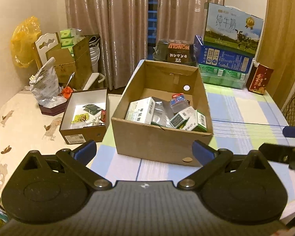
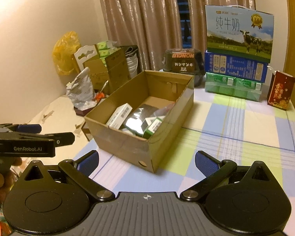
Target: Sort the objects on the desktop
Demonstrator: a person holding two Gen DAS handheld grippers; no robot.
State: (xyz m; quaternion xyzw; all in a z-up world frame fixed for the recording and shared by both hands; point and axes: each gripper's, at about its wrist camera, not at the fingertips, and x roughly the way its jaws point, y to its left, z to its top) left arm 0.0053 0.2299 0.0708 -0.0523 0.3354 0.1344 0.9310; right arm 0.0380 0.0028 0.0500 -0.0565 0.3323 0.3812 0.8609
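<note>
Two boxes hold the sorted items. At left centre of the left wrist view we see a small dark box (image 1: 84,116) with packets; right of it, mid-frame, a cardboard box (image 1: 161,116) of small cartons on the checked tablecloth (image 1: 245,118). Left gripper (image 1: 144,150) spread wide, empty. Right gripper (image 2: 147,162) likewise wide, empty, low centre.

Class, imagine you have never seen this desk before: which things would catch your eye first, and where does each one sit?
Probably the open cardboard box in the middle of the checked tablecloth, filled with small packets. Next, the tall stack of milk cartons behind it to the right, with a red carton beside it. To the left sits a smaller white-lined box holding a few sachets, while both grippers, left and right, hover open and empty.
</note>
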